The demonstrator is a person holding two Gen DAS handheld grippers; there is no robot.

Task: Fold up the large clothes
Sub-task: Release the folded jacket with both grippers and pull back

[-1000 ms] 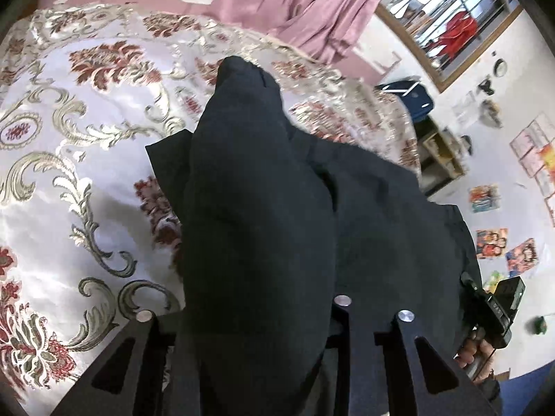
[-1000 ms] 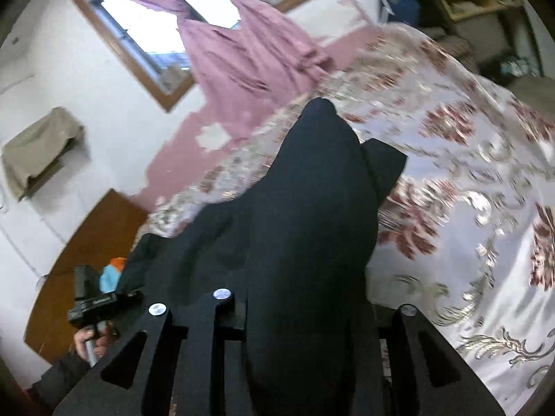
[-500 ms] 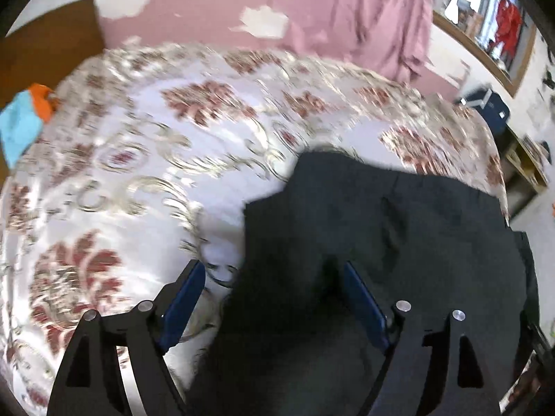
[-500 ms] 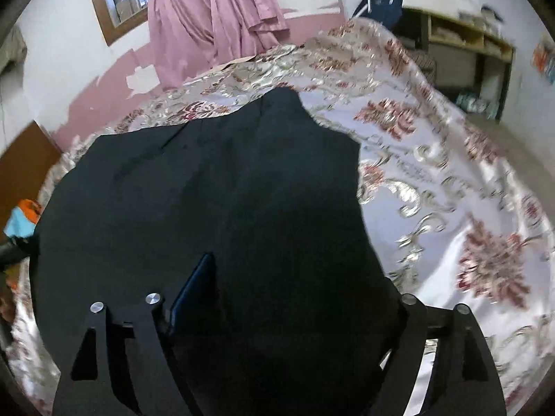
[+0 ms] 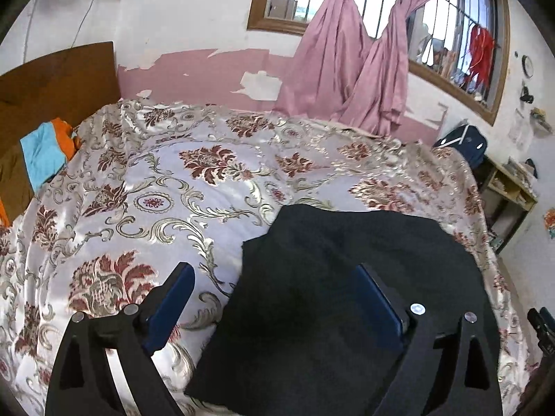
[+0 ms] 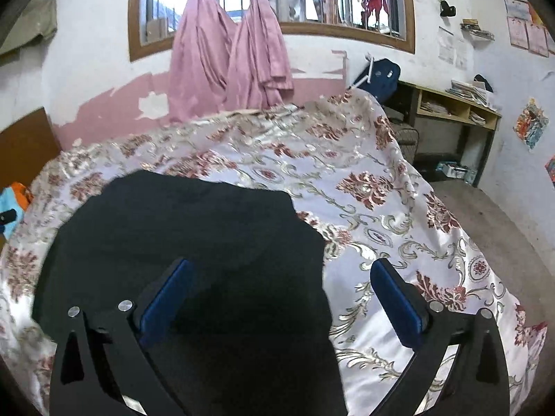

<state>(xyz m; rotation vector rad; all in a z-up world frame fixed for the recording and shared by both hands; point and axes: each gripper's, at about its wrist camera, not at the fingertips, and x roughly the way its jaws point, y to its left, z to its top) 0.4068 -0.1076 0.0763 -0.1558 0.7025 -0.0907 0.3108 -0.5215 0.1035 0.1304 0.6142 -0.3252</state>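
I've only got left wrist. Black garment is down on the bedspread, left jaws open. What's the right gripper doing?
Observer: The right gripper is open too, holding nothing; the black garment lies flat under it.
Operator: Which garment edge is it over?
Observer: The garment's right edge; its right finger sits over bare bedspread, its left one over cloth.
Operator: Anything past the bed on that side?
Observer: Bare floor and a wooden shelf unit holding papers against the wall.

Both wrist views angled down over bed (image 5: 208, 187), facing window wall, shared
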